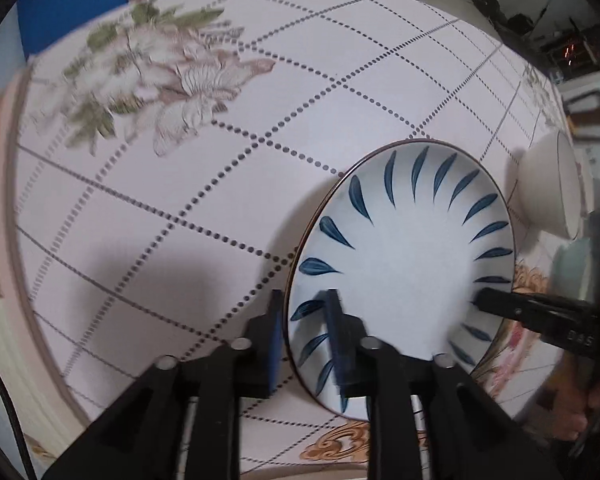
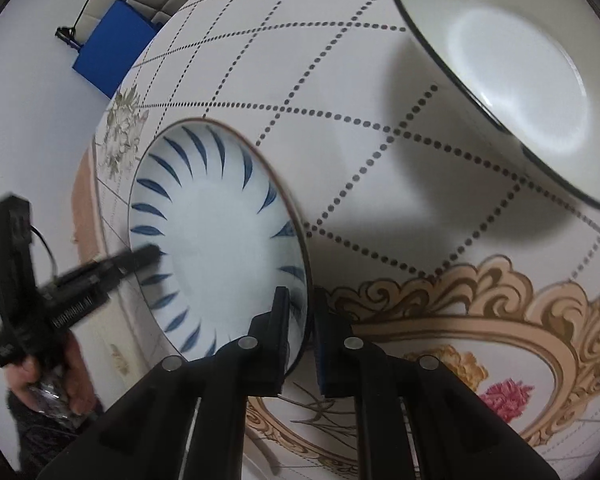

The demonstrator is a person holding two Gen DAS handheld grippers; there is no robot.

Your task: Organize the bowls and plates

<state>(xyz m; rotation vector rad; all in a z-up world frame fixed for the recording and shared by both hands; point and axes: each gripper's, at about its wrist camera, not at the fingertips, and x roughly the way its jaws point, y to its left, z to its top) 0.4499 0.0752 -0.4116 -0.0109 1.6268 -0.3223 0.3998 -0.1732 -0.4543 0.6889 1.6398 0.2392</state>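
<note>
A white plate [image 1: 400,248] painted with blue leaf strokes lies on the patterned tablecloth [image 1: 180,220]. My left gripper [image 1: 304,300] straddles its left rim, one finger outside and one over the inside, with a visible gap on both sides, so it is open. From the right, my right gripper [image 1: 484,300] reaches onto the opposite rim. In the right wrist view the same plate [image 2: 220,240] has its near rim pinched between the pads of my right gripper [image 2: 300,300], which is shut on it. The left gripper [image 2: 148,254] shows at the plate's far side.
A large white bowl with a dark rim [image 2: 520,80] stands close by at the upper right. The same white bowl [image 1: 548,184] and a pale green dish [image 1: 572,268] sit right of the plate. A blue box [image 2: 112,48] lies beyond the table edge. A person's hand [image 2: 48,380] holds the left gripper.
</note>
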